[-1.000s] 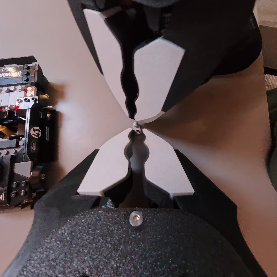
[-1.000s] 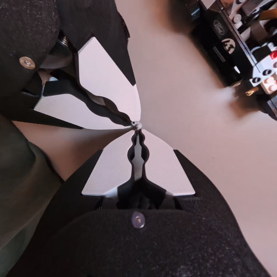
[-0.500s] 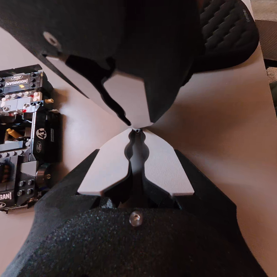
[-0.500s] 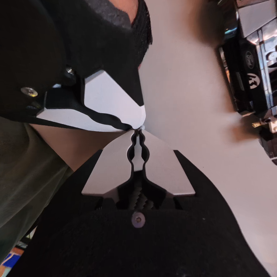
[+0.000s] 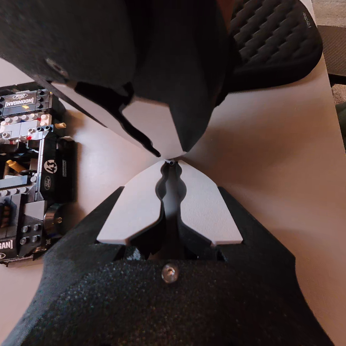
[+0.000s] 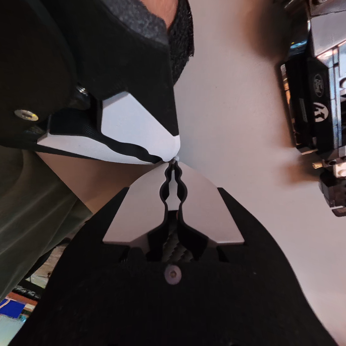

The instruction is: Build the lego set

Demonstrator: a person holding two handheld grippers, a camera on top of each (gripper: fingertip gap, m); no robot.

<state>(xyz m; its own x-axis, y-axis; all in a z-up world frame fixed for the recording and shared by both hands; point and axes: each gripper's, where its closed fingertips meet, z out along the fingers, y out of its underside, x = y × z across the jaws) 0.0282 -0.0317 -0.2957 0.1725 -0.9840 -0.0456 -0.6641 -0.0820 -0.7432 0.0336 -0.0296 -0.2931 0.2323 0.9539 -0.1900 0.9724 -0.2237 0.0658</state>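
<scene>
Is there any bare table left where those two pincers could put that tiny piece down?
Yes: bare table stretches from the lego car to the far edge by the black cushion. It is crowded only around the car.

— What is carrying everything here?

— A smooth, pale beige bench is filling most of both views, and warm light is falling across it, leaving soft brown shadows.

— Anything lying beyond the bench?

— Past its far right edge in the left wrist view, a grey-brown carpeted floor is showing. A black chair back with a quilted, padded surface is sitting right against that same bench edge.

— And at the near side?

— Below the bench edge in the right wrist view, some blurred blue and orange clutter is lying low; what it is cannot be told.
</scene>
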